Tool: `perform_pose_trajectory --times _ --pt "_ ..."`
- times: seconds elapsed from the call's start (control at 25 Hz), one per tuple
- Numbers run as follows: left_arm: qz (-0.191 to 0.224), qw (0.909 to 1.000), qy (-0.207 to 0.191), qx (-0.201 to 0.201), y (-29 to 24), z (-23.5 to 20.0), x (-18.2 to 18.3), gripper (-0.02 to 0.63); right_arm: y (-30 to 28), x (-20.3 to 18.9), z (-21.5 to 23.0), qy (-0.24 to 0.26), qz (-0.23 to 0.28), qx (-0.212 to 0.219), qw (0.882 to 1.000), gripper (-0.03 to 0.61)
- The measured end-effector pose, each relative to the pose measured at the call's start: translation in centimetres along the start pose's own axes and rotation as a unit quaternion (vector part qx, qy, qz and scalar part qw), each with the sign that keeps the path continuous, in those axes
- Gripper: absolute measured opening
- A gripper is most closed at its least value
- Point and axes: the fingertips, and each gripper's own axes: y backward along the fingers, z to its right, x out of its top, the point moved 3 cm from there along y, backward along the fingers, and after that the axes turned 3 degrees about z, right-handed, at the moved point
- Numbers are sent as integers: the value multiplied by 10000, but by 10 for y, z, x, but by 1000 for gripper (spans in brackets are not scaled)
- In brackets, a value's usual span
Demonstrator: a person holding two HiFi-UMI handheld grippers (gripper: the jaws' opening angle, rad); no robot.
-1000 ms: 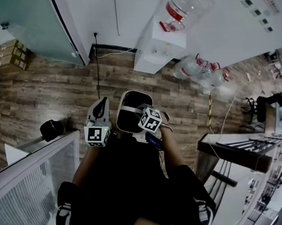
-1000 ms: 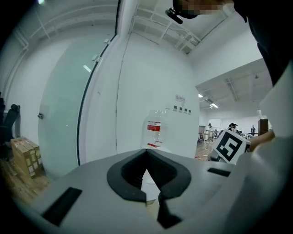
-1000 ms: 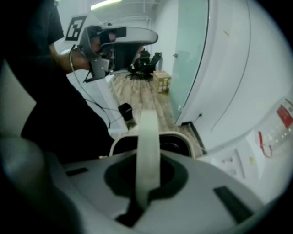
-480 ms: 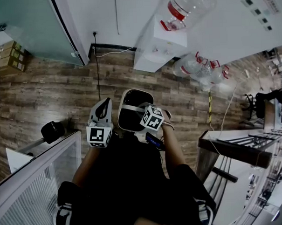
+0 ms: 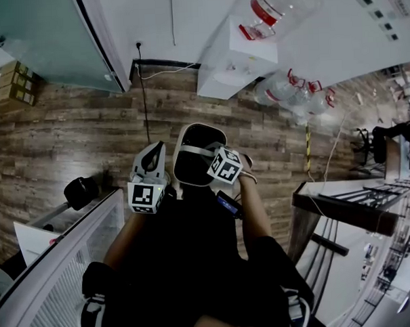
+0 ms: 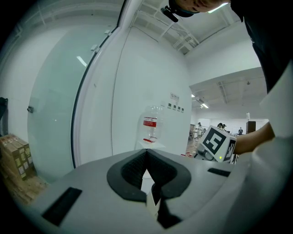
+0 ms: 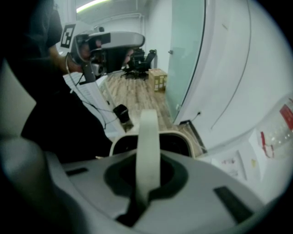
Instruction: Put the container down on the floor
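Note:
The container is a white bin with a dark inside and a white strap handle, hanging above the wood floor in front of the person. My right gripper points steeply down and is shut on that handle. In the right gripper view the handle runs up between the jaws of the right gripper, with the bin's rim below it. My left gripper is beside the bin's left side, apart from it. In the left gripper view the left gripper has its tips together and holds nothing.
A white water dispenser with a bottle stands at the wall ahead, spare bottles on the floor to its right. A glass door and cardboard boxes are at far left. A white railing flanks the left, a desk the right.
Both grippers and the hanging container have drifted a little forward, toward the wall and dispenser. The right gripper's hold on the handle is unchanged.

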Motion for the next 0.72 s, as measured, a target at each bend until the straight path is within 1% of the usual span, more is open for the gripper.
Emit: perform_pose_trajectory --times 0.28,0.48,0.72 --pt "-132 9999 -3 73 -10 -17 -6 27 -11 21 17 -75 114 -14 9999 32" --pt "-82 9997 -48 233 -37 -30 -1 27 -22 30 49 -5 202 58 9998 32" --pt "-106 9991 -81 392 -82 -49 8 27 -34 42 94 234 202 140 9994 32"
